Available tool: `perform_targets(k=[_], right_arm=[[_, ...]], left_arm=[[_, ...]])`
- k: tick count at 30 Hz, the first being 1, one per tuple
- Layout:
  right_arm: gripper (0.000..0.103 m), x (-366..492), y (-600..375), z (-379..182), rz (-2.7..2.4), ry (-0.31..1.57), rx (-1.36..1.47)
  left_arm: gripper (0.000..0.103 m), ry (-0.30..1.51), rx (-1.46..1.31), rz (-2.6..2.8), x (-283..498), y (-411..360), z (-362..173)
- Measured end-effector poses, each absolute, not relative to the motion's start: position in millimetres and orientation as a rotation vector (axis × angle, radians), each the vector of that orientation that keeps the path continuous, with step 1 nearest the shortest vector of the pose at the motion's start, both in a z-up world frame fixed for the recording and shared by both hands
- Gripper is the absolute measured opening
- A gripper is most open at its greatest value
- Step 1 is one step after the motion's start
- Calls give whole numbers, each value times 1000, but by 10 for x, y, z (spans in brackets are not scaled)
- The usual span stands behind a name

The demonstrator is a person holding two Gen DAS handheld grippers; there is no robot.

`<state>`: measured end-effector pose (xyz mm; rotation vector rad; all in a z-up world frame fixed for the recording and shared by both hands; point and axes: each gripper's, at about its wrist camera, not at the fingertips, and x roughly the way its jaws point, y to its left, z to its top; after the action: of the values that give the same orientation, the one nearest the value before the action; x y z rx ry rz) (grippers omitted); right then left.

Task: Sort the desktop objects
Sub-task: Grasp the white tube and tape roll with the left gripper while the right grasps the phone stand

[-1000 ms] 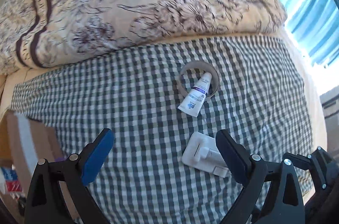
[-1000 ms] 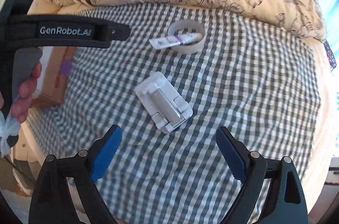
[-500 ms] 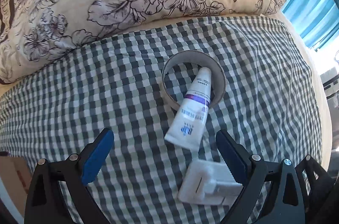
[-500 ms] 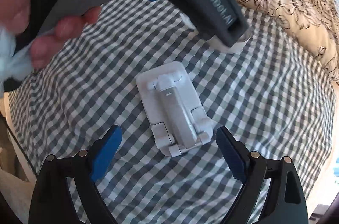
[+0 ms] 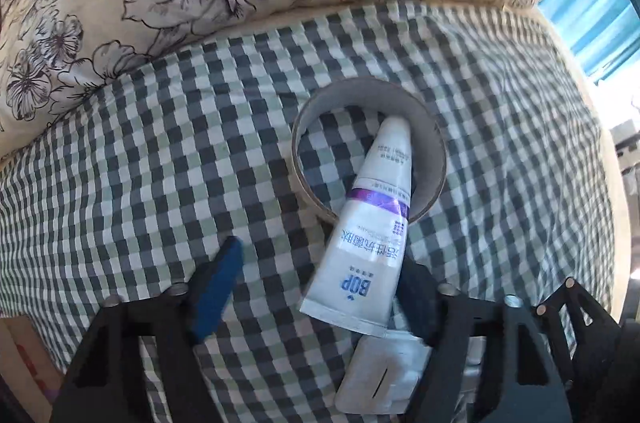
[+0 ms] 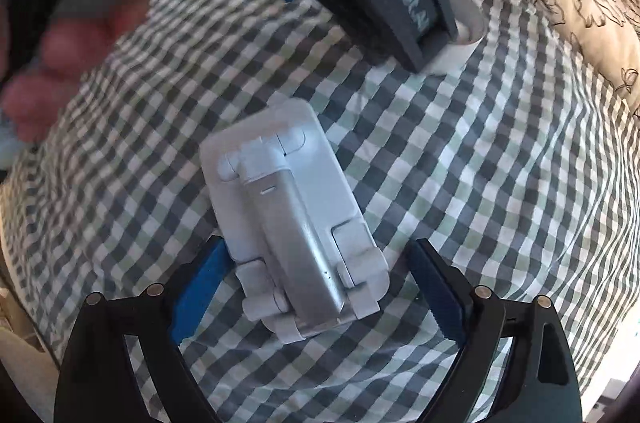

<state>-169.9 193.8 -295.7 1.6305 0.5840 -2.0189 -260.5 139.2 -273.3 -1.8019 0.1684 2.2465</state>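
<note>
your left gripper [image 5: 316, 287] gapes around the tube [image 5: 370, 235] propped on the tape ring [image 5: 434, 151], your right gripper [image 6: 316, 289] spreads around the white stand [image 6: 292, 223], seemingly untouched, so next squeeze both.

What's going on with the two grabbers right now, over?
Both open. Left gripper straddles toothpaste tube lying across tape ring. Right gripper straddles white phone stand. Nothing gripped.

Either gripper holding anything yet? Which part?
Nothing held. Left gripper is open around the toothpaste tube at its crimped end; right gripper is open around the white stand.
</note>
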Motion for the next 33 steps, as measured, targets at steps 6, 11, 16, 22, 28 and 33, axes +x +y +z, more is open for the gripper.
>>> perform_targets(k=[6, 11, 16, 22, 28, 33], right_arm=[[80, -1702, 1915, -2934, -2029, 559, 1690], [72, -1682, 1977, -2810, -2031, 474, 1747], [71, -1288, 2253, -2565, -2071, 370, 1781], [70, -829, 2350, -2284, -2105, 260, 1815], [70, -662, 2536, -2143, -2147, 182, 1820], [70, -513, 2653, -2123, -2153, 135, 1836]], left_arm=[[8, 185, -1808, 2232, -2571, 1377, -2722], [4, 185, -1759, 2260, -2531, 1409, -2556], [2, 209, -1711, 2275, -2470, 1448, -2421], [1, 215, -1671, 2278, -2433, 1514, -2293], [1, 318, -1708, 2235, -2479, 1538, -2429], [32, 330, -1704, 2250, -2597, 1541, -2438]])
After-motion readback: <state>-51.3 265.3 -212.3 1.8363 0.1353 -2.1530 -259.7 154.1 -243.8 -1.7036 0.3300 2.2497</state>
